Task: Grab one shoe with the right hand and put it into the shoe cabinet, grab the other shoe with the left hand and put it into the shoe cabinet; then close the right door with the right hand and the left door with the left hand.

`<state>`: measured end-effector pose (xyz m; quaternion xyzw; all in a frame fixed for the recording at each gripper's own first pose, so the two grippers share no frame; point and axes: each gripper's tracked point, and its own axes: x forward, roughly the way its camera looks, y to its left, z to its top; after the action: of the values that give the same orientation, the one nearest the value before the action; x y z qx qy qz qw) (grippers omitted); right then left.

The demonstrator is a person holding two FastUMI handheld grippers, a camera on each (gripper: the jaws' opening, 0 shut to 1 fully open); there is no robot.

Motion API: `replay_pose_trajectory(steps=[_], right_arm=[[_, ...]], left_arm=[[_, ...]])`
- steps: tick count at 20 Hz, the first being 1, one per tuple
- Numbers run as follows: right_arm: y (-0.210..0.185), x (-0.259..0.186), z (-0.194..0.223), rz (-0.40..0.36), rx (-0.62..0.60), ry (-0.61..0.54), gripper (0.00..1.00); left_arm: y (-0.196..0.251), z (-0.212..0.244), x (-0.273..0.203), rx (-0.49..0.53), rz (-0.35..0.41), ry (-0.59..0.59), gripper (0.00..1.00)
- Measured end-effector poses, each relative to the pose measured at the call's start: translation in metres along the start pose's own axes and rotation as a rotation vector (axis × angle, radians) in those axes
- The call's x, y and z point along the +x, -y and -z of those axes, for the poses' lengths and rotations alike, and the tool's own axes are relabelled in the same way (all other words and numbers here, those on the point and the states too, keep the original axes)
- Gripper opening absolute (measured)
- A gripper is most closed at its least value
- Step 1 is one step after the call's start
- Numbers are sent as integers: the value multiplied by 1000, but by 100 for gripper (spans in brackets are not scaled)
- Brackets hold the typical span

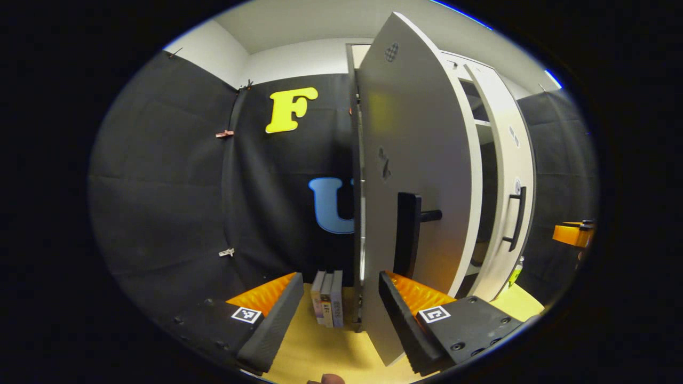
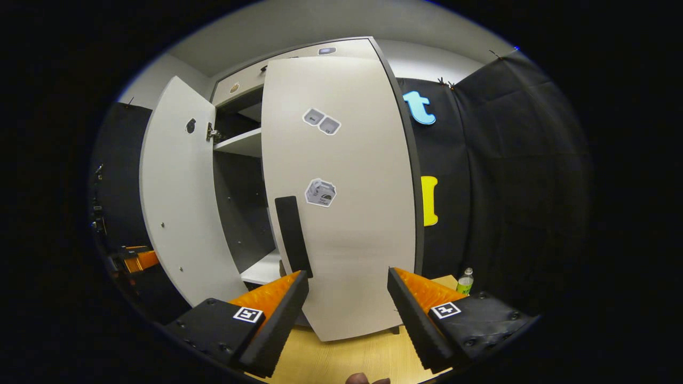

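We hold both grippers spread and empty in front of the shoe cabinet (image 2: pixel 240 144), because the carrying part looks done and only the doors remain.

In the right gripper view, our right gripper (image 2: pixel 347 304) faces the right door (image 2: pixel 347 213) squarely, fingers apart on either side of its lower edge. The door's dark handle (image 2: pixel 292 234) stands at about 11 o'clock from the gripper, just above one finger. We judge the door nearly shut, so this pose suits a flat push rather than a grasp.

In the left gripper view, our left gripper (image 1: pixel 341 304) meets the left door (image 1: pixel 416 176) almost edge-on. The door swings well out, its handle (image 1: pixel 408 234) at 1 o'clock, so we stand at its free edge ready to sweep it closed.

We cannot make out the shoes on the shadowed shelves between the doors.

Some books (image 1: pixel 327 297) stand on the floor (image 1: pixel 320 352) at 12 o'clock beyond the left gripper, and a bottle (image 2: pixel 465 281) at 2 o'clock from the right one.
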<state>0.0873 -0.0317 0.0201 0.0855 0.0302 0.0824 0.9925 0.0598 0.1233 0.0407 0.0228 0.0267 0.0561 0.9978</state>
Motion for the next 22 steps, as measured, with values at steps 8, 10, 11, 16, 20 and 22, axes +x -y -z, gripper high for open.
replay_pose_trajectory(steps=[8, 10, 11, 16, 20, 22], right_arm=[[16, -4, -3, -22, -11, -7, 98], [20, -5, -2, -24, -7, -9, 98], [21, -5, -3, -25, -7, -10, 98], [31, -9, -6, -20, -6, -5, 98], [35, -11, -11, -19, 0, 1, 98], [36, -12, -10, -21, 1, 0, 98]], left_arm=[[62, -10, 11, 18, 73, 19, 92], [77, -12, 18, 28, 92, 26, 92], [84, -12, 22, 27, 103, 23, 92], [111, -11, 39, 17, 131, 21, 92], [123, -12, 48, 0, 133, 23, 92], [130, -12, 53, -3, 131, 24, 93]])
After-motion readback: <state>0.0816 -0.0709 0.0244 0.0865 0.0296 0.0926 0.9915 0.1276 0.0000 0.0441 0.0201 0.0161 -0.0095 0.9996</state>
